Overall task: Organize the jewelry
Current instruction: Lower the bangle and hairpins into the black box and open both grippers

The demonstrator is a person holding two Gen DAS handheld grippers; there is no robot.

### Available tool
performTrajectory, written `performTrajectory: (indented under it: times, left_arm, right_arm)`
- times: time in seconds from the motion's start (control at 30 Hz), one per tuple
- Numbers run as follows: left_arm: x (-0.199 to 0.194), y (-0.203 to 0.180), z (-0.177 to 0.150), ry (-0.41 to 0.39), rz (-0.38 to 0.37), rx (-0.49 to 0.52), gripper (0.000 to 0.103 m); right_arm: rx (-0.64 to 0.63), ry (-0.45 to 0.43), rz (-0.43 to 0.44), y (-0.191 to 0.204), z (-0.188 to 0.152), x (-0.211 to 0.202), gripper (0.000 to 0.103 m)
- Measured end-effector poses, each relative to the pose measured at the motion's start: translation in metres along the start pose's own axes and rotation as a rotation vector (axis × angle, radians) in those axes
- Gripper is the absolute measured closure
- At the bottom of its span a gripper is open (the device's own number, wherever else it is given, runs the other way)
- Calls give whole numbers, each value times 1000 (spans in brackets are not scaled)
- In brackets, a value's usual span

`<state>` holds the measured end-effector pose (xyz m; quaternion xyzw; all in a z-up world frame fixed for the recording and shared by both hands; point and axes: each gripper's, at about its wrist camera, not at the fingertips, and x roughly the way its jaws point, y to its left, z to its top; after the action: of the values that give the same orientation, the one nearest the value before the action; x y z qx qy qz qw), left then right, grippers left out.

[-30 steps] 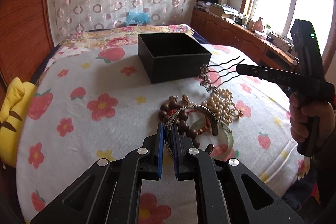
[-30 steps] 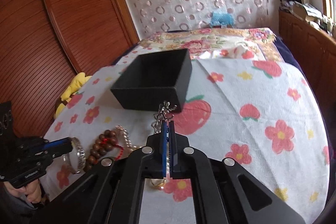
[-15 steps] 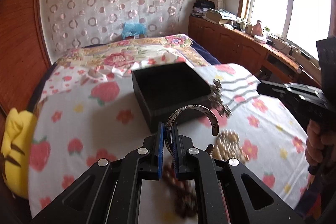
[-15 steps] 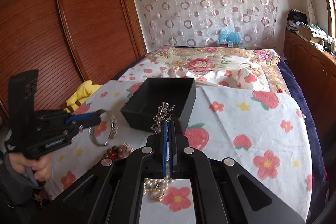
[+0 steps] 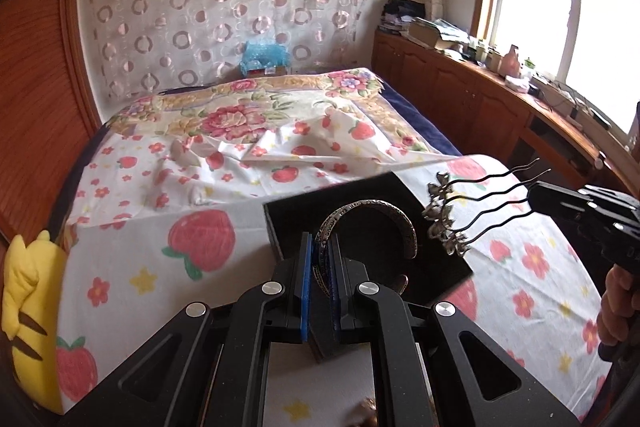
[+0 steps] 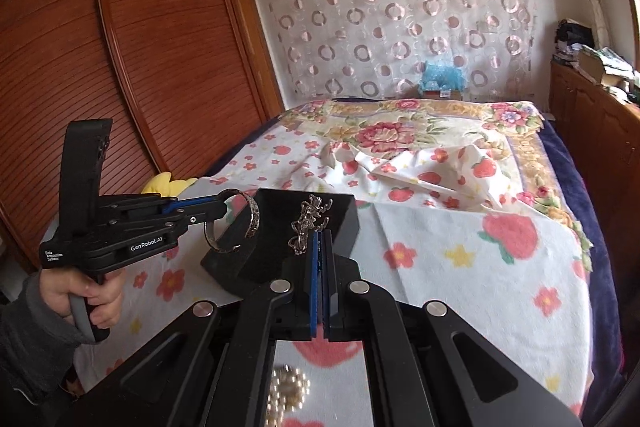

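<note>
My left gripper [image 5: 320, 259] is shut on a silver cuff bracelet [image 5: 374, 213] and holds it in the air over the open black box [image 5: 288, 223]. It also shows in the right wrist view [image 6: 218, 209] with the bracelet [image 6: 250, 223]. My right gripper [image 6: 320, 247] is shut on a metal hair comb with a silver ornament [image 6: 310, 223], held above the box [image 6: 344, 223]. In the left wrist view the comb [image 5: 472, 203] hangs over the box's right side, with the right gripper [image 5: 536, 197] behind it.
The box sits on a strawberry and flower sheet [image 5: 200, 227] on a bed. Pearl beads [image 6: 288, 395] lie below my right gripper. A yellow plush toy [image 5: 28, 287] lies at the left edge. A wooden wardrobe [image 6: 120, 67] stands left, cabinets [image 5: 480, 99] right.
Both grippers have risen from the jewelry pile and moved forward to the black box, the left one carrying the bracelet, the right one the hair comb.
</note>
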<state>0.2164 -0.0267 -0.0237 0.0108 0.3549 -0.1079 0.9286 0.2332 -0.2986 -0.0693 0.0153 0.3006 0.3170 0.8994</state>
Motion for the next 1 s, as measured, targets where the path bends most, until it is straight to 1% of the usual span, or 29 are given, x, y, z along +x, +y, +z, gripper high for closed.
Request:
performTrajectory:
  times: [0.1,0.23,0.3,0.4,0.47,0.57,0.63,0.67,0.7,0.77,0.83,0.9,1.0]
  left_arm:
    - [6,7,4,5,8,-8,97]
    - [15,13,6,21,12,-17,97]
    - [20,13,6,34,9,-15,97]
    - [25,11,5,46,3,-7,97]
    - [29,8,5,53,-3,3,97]
    - [33,3,4,65,-9,23,97]
    - [36,-1,3,73,-13,31,97]
    - [37,-2,3,76,-15,33,97]
    - [38,-3,2,78,-16,36,97]
    - [40,-5,0,87,-18,42,97]
    - [42,-8,-1,101,-21,52,97]
    - [42,-10,-3,107,-21,59,93]
    - [42,-13,-4,107,-11,72,90]
  right_arm:
    - [-11,30,38,4,5,22,101]
    - [-26,106,90,11,1,57,101]
    - [-40,140,101,16,-3,71,101]
    - [-49,165,99,21,-9,82,100]
    - [-47,167,96,19,-9,83,97]
    - [-56,155,76,16,-7,78,97]
    - [-69,149,55,15,-7,73,95]
    - [-75,146,45,13,-6,71,92]
    - [-79,141,29,13,-7,68,86]
    - [-81,131,14,9,-7,64,81]
    - [-81,121,-3,6,-7,58,81]
    - [-69,114,-16,2,-9,53,80]
    - [-56,106,-31,-3,-14,46,80]
